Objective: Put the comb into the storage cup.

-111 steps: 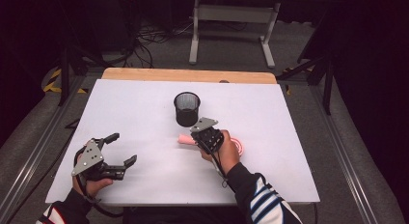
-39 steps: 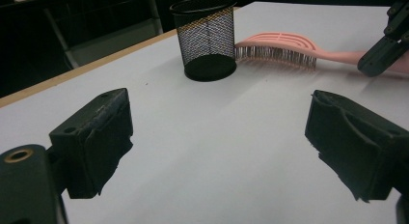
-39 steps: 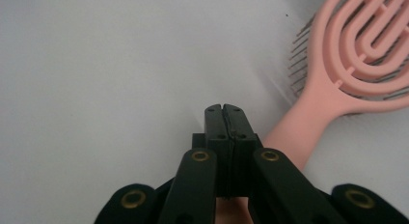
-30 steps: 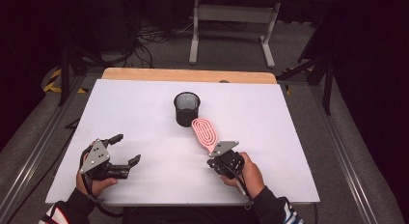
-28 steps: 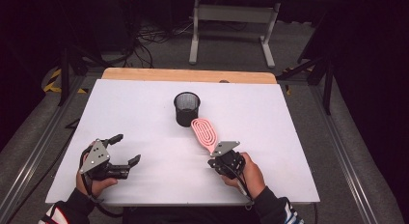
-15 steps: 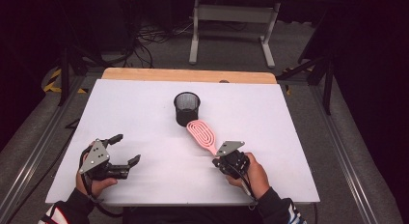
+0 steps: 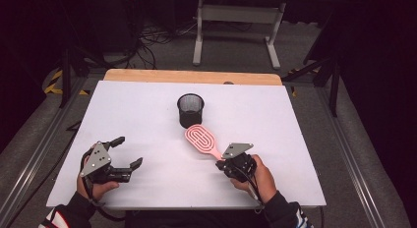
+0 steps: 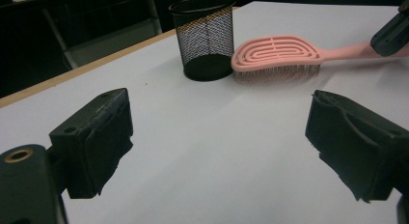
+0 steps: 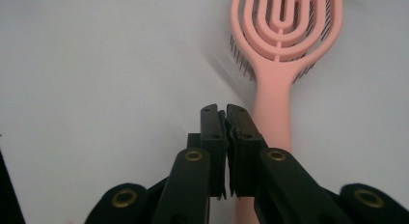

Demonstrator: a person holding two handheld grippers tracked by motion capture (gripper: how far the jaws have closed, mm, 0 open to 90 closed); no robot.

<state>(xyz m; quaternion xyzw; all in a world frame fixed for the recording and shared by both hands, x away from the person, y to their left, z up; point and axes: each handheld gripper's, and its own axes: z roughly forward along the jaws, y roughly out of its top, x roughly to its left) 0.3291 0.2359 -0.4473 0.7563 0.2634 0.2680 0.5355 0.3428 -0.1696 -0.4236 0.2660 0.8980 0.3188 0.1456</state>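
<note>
A pink paddle hairbrush lies bristles down on the white table, its head close to a black mesh cup. The brush's handle runs toward my right gripper. In the right gripper view the jaws stand together with a hairline slit and nothing between them, and the brush handle passes beside and under the right jaw. My left gripper hovers at the table's near left, open and empty. The left gripper view looks at the cup and the brush.
A wooden strip edges the table's far side. Beyond it stand a metal frame, cables and dark floor. Broad bare tabletop lies between the two grippers and to the right of the brush.
My right gripper has shifted slightly right, and the brush has pivoted with it, its head swinging a little left and nearer. The left gripper has stayed put.
</note>
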